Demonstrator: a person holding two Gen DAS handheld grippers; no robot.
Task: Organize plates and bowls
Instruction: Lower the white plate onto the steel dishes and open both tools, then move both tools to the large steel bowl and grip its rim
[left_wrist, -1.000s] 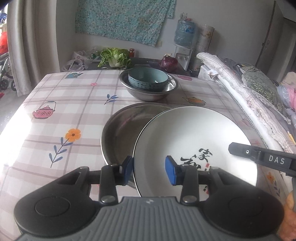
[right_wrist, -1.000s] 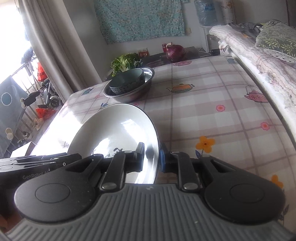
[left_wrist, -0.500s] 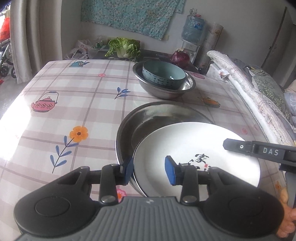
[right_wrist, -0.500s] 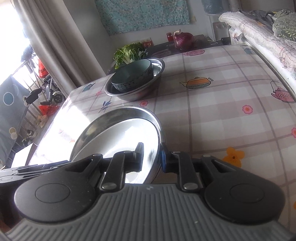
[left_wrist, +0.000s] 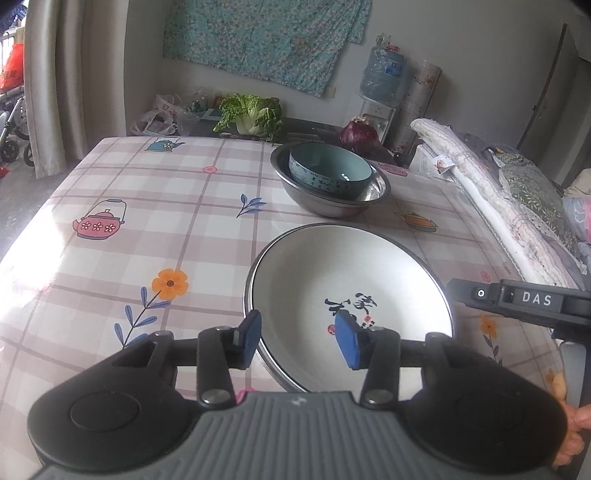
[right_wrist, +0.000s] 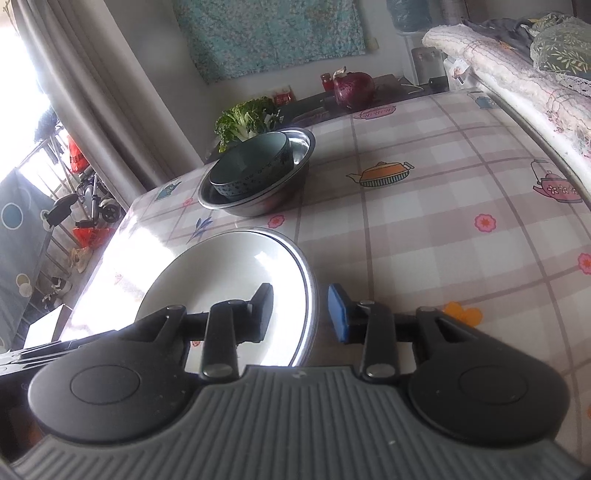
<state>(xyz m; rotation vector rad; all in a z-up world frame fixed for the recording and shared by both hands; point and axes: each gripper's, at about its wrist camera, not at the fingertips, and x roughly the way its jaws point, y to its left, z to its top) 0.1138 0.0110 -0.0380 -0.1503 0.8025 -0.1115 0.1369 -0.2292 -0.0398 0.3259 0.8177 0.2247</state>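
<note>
**Plate Seated in Steel Pan: Release Stage**

Checked oilcloth covers the table (left_wrist: 147, 221), with a bed along its edge beyond the right fingers. We find the white plate (left_wrist: 347, 280) nested in a steel pan whose rim (left_wrist: 269, 360) shows only as a thin band around it. Ahead of both sets of fingers, a teal bowl (left_wrist: 328, 171) sits inside a steel basin (left_wrist: 332, 205).

The left gripper (left_wrist: 299, 339) is released: its fingers straddle the plate's near edge with clear gaps on both sides. The right gripper (right_wrist: 301, 314) is likewise released, one finger over the plate's well, the other outside the rim; contact is not apparent.

We judge that the stacking step is finishing. The next move calls for backing both grippers straight off the rim without nudging the plate, then checking for remaining dishes.

The left view shows the plate's painted characters and the right gripper's body beside the plate. The right view shows instead the plate's rim edge-on under glare.
</note>
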